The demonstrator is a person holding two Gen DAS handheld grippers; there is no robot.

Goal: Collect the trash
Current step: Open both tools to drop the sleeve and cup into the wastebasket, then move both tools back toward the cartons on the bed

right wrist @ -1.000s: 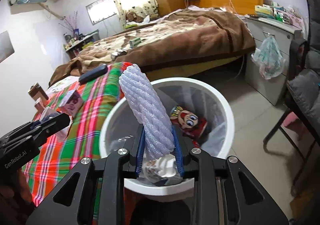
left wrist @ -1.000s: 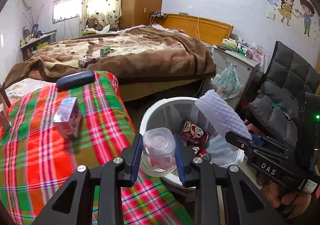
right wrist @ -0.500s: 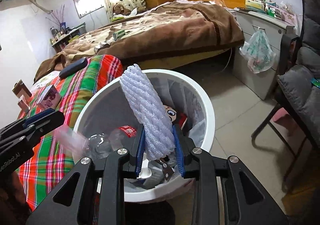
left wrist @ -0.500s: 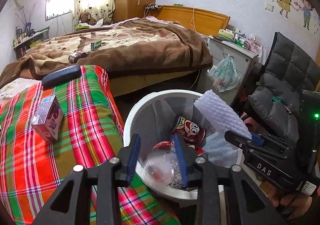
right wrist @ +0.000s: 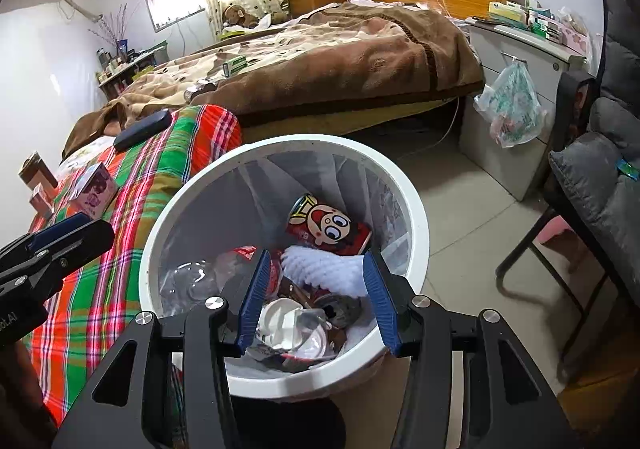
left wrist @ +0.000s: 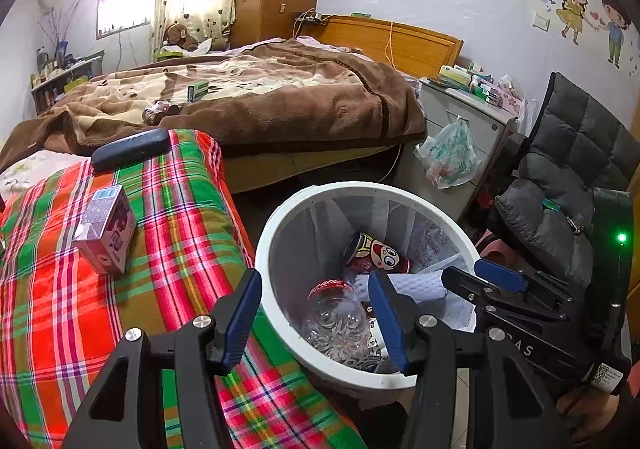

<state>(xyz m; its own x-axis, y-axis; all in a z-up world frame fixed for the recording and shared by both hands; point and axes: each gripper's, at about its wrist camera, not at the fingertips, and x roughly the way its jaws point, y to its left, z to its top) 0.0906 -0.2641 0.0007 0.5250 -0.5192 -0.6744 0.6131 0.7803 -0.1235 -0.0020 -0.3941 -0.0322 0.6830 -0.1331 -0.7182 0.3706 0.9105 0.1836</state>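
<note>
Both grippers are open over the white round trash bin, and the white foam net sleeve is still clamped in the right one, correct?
Not quite. The white foam net sleeve is no longer clamped: it lies inside the white round trash bin, and the right gripper is open and empty, as the right wrist view shows. The left gripper is open too.

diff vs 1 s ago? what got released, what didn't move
Both grippers let go. The left gripper dropped the clear cup into the bin; the right gripper dropped the foam sleeve there too. Both now open, empty. The pink carton and black case stayed on the plaid cover.
</note>
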